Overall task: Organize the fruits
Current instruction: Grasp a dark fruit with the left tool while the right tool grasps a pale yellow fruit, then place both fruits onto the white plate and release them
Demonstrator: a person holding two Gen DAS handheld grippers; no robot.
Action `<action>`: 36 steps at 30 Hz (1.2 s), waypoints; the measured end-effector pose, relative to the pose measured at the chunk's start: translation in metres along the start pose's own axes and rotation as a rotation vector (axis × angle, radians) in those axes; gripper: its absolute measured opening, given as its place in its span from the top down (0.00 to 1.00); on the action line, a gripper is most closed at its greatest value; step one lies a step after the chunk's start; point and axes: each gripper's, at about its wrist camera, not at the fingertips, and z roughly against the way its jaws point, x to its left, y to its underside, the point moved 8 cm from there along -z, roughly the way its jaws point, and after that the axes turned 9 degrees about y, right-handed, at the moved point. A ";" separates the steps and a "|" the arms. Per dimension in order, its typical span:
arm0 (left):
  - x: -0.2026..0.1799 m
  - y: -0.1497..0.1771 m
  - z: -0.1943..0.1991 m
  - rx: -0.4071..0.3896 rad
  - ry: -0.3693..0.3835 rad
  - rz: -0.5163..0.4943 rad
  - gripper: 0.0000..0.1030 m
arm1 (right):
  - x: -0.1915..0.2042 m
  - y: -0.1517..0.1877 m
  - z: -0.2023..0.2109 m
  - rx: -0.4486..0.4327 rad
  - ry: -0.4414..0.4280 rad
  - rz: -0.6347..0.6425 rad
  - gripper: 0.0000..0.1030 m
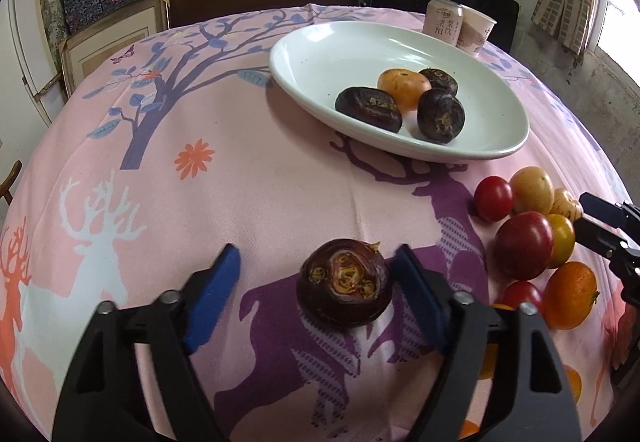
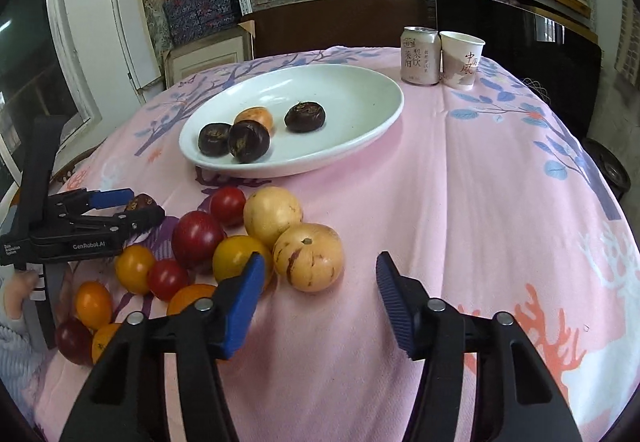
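left view only: dark water chestnut sits on the tablecloth between the blue pads of the left gripper; right pad at or near its skin, left pad well clear
right view only: full fruit pile of red, yellow and orange tomatoes plus two pale streaked melons; right gripper half open, empty, just beside the nearer melon
left gripper from the right view: jaws look narrowed around the chestnut, contact hard to judge, partly hidden
chestnut axis: squat, scarred end faces up toward the camera
plate: white oval, long axis diagonal; three chestnuts and one orange fruit inside
behind plate: can and paper cup, touching
room: packed shelves, window on one side
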 end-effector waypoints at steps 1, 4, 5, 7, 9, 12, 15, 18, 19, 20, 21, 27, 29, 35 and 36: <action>-0.001 0.000 0.001 -0.004 0.002 -0.001 0.39 | -0.001 0.000 0.000 0.001 -0.006 -0.008 0.44; -0.009 0.002 0.003 -0.008 0.030 -0.014 0.47 | -0.001 0.000 -0.002 0.009 -0.015 -0.018 0.47; -0.013 0.003 0.004 -0.009 0.043 -0.021 0.50 | -0.001 0.000 -0.002 0.011 -0.019 -0.020 0.48; -0.019 0.006 0.006 -0.012 0.059 -0.035 0.56 | -0.001 -0.001 -0.005 0.017 -0.032 -0.028 0.50; -0.023 0.007 0.007 -0.012 0.070 -0.044 0.59 | 0.000 -0.002 -0.008 0.030 -0.062 -0.039 0.53; -0.023 0.008 0.007 -0.013 0.077 -0.040 0.59 | 0.001 -0.002 -0.012 0.045 -0.100 -0.051 0.57; -0.021 0.009 0.009 -0.015 0.067 -0.037 0.59 | 0.000 -0.003 -0.008 0.032 -0.094 -0.047 0.60; -0.012 0.009 0.010 -0.021 0.041 -0.016 0.59 | -0.006 -0.006 -0.002 0.002 -0.044 -0.042 0.60; -0.008 0.009 0.011 -0.022 0.033 -0.006 0.59 | -0.006 -0.006 -0.003 0.003 -0.027 -0.037 0.60; -0.006 0.008 0.010 -0.021 0.033 0.005 0.58 | -0.005 -0.004 -0.007 0.019 -0.018 -0.028 0.60; -0.005 0.008 0.010 -0.020 0.031 0.005 0.58 | -0.004 -0.002 -0.013 0.043 -0.013 -0.017 0.60; -0.012 0.009 0.007 -0.007 0.035 -0.027 0.47 | 0.001 -0.002 -0.021 0.071 -0.057 -0.031 0.62; -0.012 0.009 0.007 -0.007 0.034 -0.028 0.47 | 0.001 -0.002 -0.020 0.068 -0.064 -0.035 0.62; -0.021 0.009 0.010 -0.021 0.053 -0.045 0.60 | -0.001 -0.002 -0.014 0.050 -0.080 -0.047 0.63; -0.024 0.009 0.011 -0.024 0.051 -0.058 0.60 | -0.003 -0.003 -0.013 0.046 -0.079 -0.056 0.63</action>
